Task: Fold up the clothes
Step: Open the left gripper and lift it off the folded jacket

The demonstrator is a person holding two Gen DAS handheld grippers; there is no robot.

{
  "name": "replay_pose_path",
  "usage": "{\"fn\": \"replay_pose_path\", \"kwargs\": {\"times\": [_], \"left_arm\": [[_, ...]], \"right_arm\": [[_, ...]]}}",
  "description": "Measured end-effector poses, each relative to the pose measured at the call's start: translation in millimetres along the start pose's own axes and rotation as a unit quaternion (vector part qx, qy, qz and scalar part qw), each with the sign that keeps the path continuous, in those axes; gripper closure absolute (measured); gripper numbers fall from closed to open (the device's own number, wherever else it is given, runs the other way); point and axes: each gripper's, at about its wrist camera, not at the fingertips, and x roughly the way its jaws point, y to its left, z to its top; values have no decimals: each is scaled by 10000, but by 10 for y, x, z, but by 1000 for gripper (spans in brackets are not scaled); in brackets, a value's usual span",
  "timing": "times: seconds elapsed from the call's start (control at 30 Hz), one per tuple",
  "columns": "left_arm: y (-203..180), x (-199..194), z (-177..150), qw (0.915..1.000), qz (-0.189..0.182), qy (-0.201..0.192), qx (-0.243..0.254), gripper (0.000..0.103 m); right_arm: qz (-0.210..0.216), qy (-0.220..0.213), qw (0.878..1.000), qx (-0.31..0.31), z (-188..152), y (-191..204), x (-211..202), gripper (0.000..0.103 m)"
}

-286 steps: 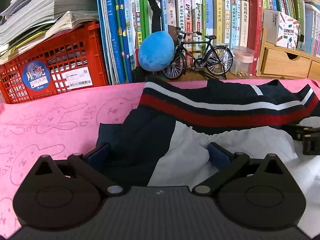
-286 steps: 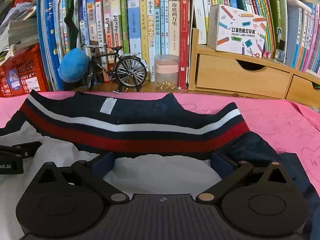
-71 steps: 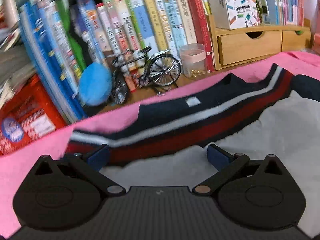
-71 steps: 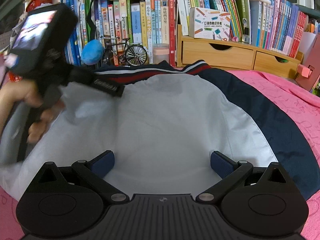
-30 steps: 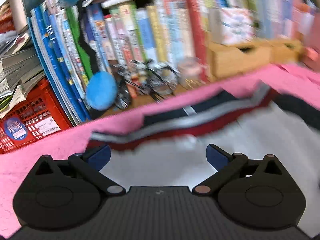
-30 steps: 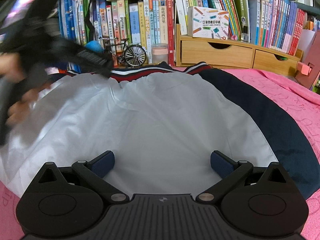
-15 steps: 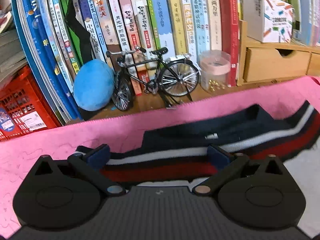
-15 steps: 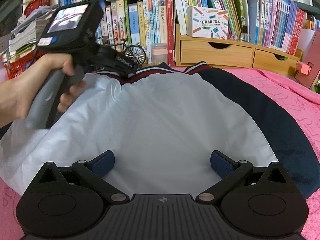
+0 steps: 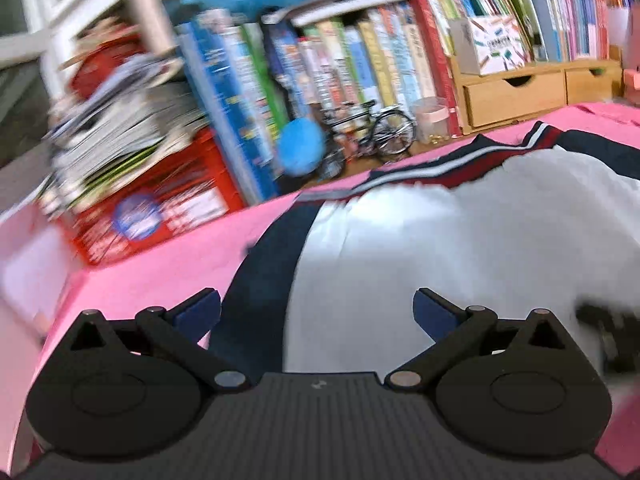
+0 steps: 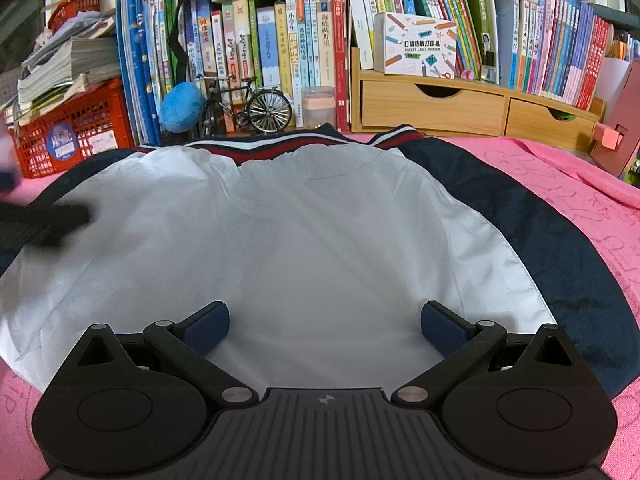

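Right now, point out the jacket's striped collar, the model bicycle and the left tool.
striped collar (image 10: 256, 148), right wrist view, on the red band.
model bicycle (image 10: 270, 111), right wrist view, on its right-hand wheel.
left tool (image 9: 316, 306), left wrist view, midway between its fingertips.

Jacket (image 10: 320, 240): smooth white cloth, ribbed knit collar. Towel (image 10: 580, 184): pink fuzzy terry. Drawers (image 10: 432, 108): matt wood.
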Motion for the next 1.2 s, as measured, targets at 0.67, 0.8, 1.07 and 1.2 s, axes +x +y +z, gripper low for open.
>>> {"fn": "replay_pose_path", "kwargs": {"times": [0.67, 0.8, 1.07, 1.2], "left_arm": [[140, -615, -554, 9876, -512, 882, -1195, 0], [59, -634, -593, 9883, -512, 923, -1106, 0], [-37, -637, -597, 9891, -501, 969, -986, 0], [-66, -614, -597, 9890, -509, 1015, -949, 0]], "right_arm": [[-182, 157, 9995, 215, -399, -35, -1136, 0], [-200, 233, 9994, 133, -470, -23, -1137, 0], [-196, 345, 9992, 110, -540, -43, -1117, 0], [-237, 377, 9989, 144, -569, -78, -1113, 0]]}}
